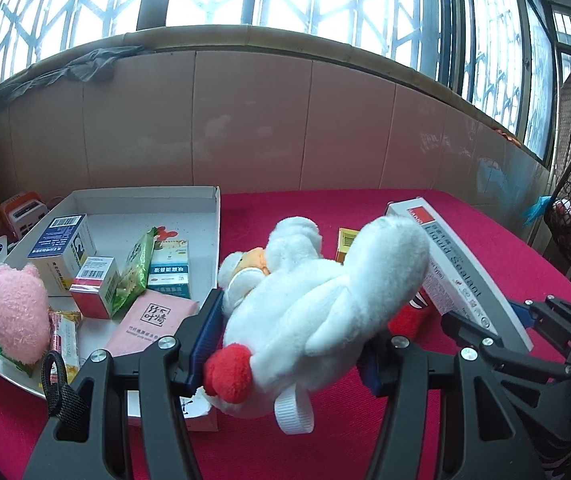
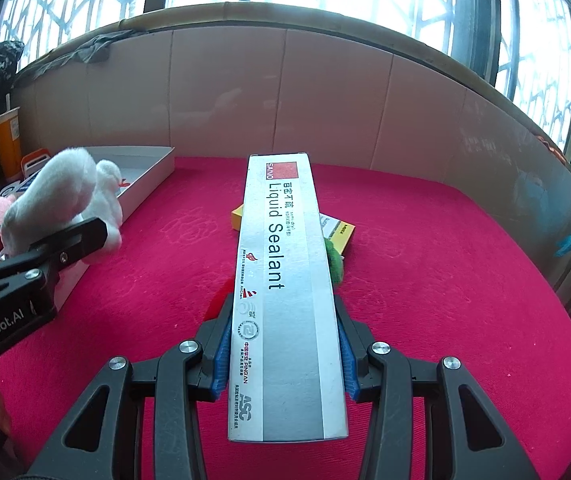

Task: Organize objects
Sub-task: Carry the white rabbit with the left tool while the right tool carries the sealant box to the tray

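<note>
Red cloth covers the surface right under both grippers, running out to a pale panelled wall and a curved bank of barred windows beyond.

The left gripper has its jaws part-way closed, blue pads pressed into a white plush toy. The toy fills the gap between the jaws and bulges up and forward past them; its red tip sits by the left pad and a white ribbon loop hangs below. Just left of these jaws and reaching ahead lies an open white box tray, its near corner under the left jaw. Inside it: a pink packet closest, a pink fluffy toy, small cartons and a green snack bag farther in.

The right gripper is clamped on a long grey Liquid Sealant box, pads on its two long sides near the back end. The box sticks straight out ahead of the jaws, raised off the cloth. Beneath its far half, on the surface, a yellow box and something green peek out right of it, a scrap of red to the left.
</note>
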